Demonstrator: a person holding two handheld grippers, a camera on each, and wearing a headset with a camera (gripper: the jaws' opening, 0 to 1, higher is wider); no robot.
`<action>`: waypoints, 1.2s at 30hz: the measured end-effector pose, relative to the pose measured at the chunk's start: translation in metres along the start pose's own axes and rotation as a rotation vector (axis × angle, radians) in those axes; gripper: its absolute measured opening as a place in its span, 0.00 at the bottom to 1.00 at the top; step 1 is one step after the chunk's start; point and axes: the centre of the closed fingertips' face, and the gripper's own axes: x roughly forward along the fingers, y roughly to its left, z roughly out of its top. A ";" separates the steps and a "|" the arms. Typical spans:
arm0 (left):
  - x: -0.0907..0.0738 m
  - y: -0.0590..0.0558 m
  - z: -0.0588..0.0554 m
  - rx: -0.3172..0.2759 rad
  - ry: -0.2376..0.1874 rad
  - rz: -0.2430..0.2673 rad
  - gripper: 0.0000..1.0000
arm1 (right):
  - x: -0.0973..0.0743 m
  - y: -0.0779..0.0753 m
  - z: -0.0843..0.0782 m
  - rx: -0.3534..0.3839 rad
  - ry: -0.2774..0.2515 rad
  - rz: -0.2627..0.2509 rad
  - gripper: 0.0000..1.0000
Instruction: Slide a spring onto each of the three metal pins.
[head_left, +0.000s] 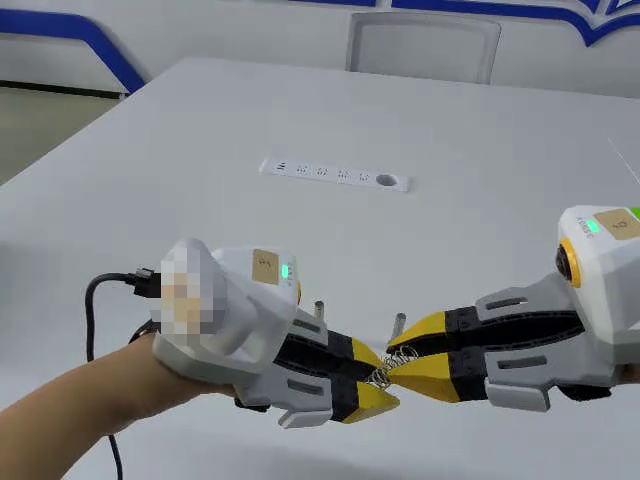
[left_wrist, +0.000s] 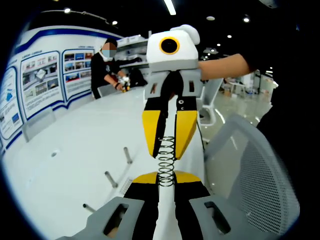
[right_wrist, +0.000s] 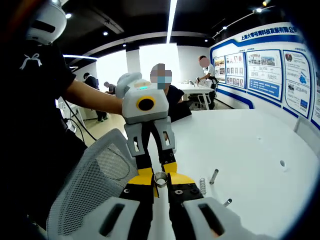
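Observation:
A small coil spring (head_left: 383, 374) hangs above the white table between the yellow tips of both grippers. In the left gripper view the spring (left_wrist: 166, 162) runs from my left gripper (left_wrist: 165, 179) up into the jaws of the right gripper (left_wrist: 168, 137) facing it. From the right gripper view I see the spring (right_wrist: 160, 178) end-on at my right gripper (right_wrist: 160, 181). Both grippers are shut on it, tip to tip. Two upright metal pins (head_left: 320, 309) (head_left: 400, 323) stand just behind the tips. Three pins (left_wrist: 127, 155) (left_wrist: 111, 179) (left_wrist: 89, 207) line up in the left gripper view. Another spring (right_wrist: 202, 185) rests beside a pin (right_wrist: 213, 176).
A white power strip (head_left: 335, 173) is set into the table's middle. A black cable (head_left: 95, 300) trails off at the left. A grey mesh chair (left_wrist: 255, 175) stands at the near table edge, another chair (head_left: 425, 45) at the far side. People stand in the background.

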 end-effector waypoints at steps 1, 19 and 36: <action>0.001 0.000 0.000 -0.001 0.002 -0.001 0.09 | 0.000 0.000 0.000 -0.002 0.007 0.000 0.11; -0.006 0.002 -0.003 -0.063 -0.033 0.015 0.14 | 0.000 -0.002 0.003 -0.025 0.037 -0.016 0.11; -0.047 0.025 -0.019 -0.114 -0.061 0.179 0.40 | -0.042 -0.046 -0.022 0.003 0.097 -0.161 0.11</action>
